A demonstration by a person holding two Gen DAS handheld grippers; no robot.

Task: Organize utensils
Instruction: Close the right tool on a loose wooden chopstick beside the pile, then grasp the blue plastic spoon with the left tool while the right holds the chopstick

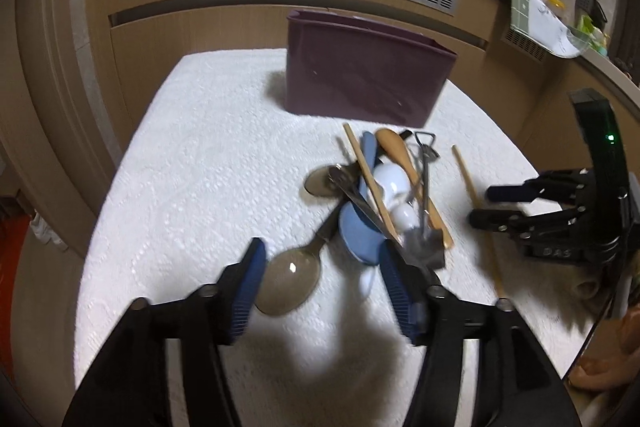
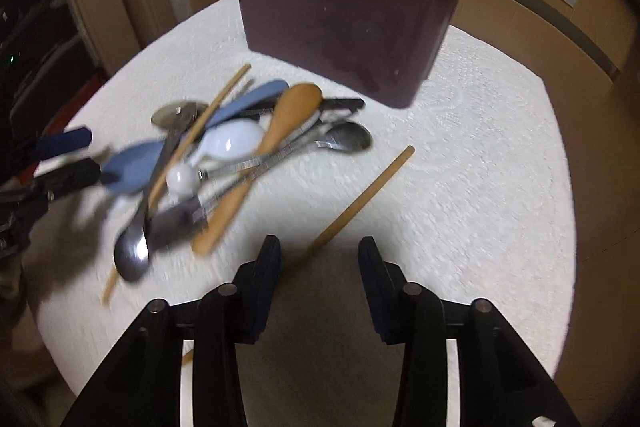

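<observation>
Utensils (image 1: pixel 380 195) lie in a tangled heap on the white-clothed counter (image 1: pixel 200 167), just near of the purple bin (image 1: pixel 360 75) — metal spoons, a blue spatula, a white spoon and a wooden spoon crossing one another. One chopstick (image 2: pixel 360 199) lies apart, to the right of the heap. Left gripper (image 1: pixel 324 291) hangs wide over the big metal spoon (image 1: pixel 288 283), holding nothing; right gripper (image 2: pixel 320 267) stands wide — the loose chopstick's near end between its fingers.
</observation>
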